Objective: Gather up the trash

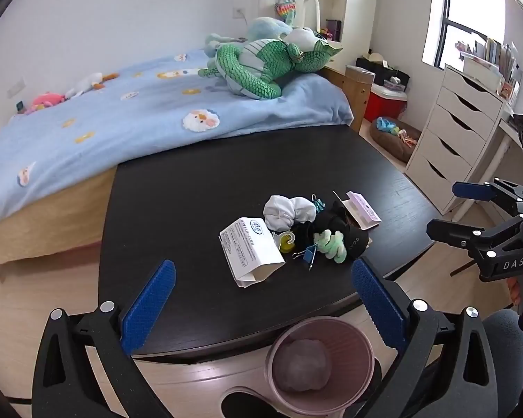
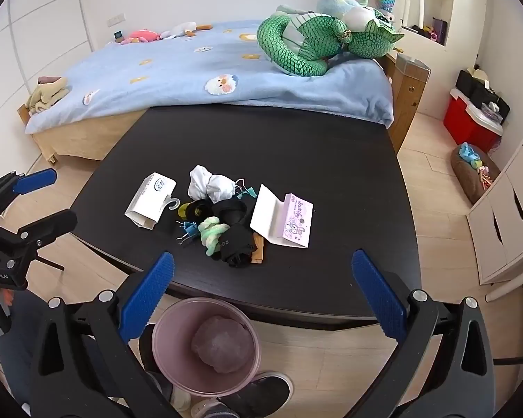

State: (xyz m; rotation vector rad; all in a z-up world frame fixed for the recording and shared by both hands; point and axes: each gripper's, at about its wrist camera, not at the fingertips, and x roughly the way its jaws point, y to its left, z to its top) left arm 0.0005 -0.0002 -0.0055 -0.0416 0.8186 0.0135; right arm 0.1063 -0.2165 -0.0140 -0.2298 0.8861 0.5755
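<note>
A heap of small items lies on the black table: a white paper box, a crumpled white tissue, a folded purple-and-white card, black cloth, a green fluffy scrunchie and binder clips. A pink bin stands on the floor below the near table edge, with a wad inside. My left gripper and right gripper are both open and empty, held near the table's front edge.
A bed with a blue blanket and a green plush dragon sits behind the table. A white drawer unit stands at the right. A red box and a brown pet bed are on the floor. A shoe shows beside the bin.
</note>
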